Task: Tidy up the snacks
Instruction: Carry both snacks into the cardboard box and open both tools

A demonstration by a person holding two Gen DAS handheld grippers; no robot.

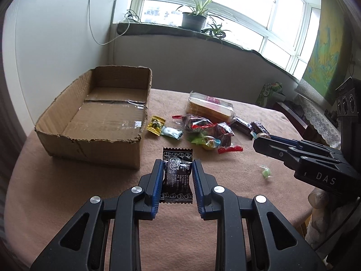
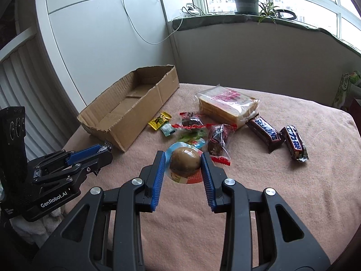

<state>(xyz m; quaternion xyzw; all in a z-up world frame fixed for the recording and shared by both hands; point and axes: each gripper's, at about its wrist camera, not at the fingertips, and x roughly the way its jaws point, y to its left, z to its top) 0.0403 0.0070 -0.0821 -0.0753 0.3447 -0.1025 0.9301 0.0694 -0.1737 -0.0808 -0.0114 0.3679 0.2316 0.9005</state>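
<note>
Between ribbed blue tool pads, smooth round egg.

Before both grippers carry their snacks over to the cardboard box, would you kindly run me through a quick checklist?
1. Left gripper clamped on the black snack packet: ok.
2. Right gripper clamped on the packaged braised egg: ok.
3. Both snacks lifted off the pink tablecloth: cannot tell.
4. Cardboard box open on top, nothing inside: ok.
5. Path to the box free of other snacks: ok for the left; the snack pile lies ahead of the right.
</note>
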